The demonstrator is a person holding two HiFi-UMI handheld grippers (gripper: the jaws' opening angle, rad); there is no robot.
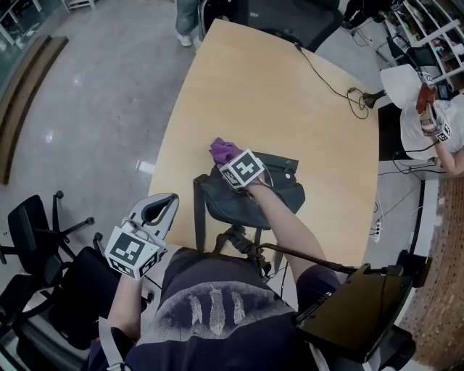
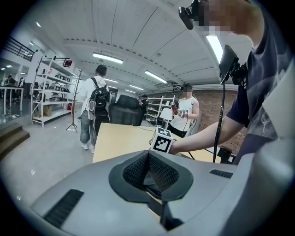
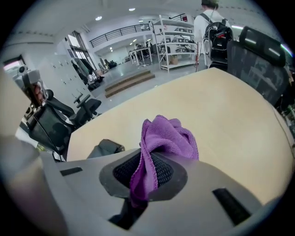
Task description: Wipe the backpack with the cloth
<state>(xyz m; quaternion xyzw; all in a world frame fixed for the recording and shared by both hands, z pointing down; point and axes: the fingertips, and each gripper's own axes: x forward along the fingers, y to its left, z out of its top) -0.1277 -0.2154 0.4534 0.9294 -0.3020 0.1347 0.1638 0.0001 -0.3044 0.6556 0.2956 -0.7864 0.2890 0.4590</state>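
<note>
A dark grey backpack (image 1: 250, 196) lies flat on the near part of the light wooden table (image 1: 275, 101), one strap hanging over the near edge. My right gripper (image 1: 230, 161) sits over its far left corner, shut on a bunched purple cloth (image 1: 222, 149). In the right gripper view the cloth (image 3: 168, 137) is pinched between the jaws of that gripper (image 3: 146, 171), with a corner of the backpack (image 3: 106, 148) to the left. My left gripper (image 1: 165, 203) hangs off the table's left side near my body. Its jaws (image 2: 150, 173) are shut with nothing between them.
A black cable (image 1: 328, 81) runs across the far right of the table. Black office chairs (image 1: 36, 228) stand on the floor at left, and another chair (image 1: 290, 18) at the table's far end. A person (image 1: 428, 119) is at the right; another (image 2: 94, 108) stands beyond the table.
</note>
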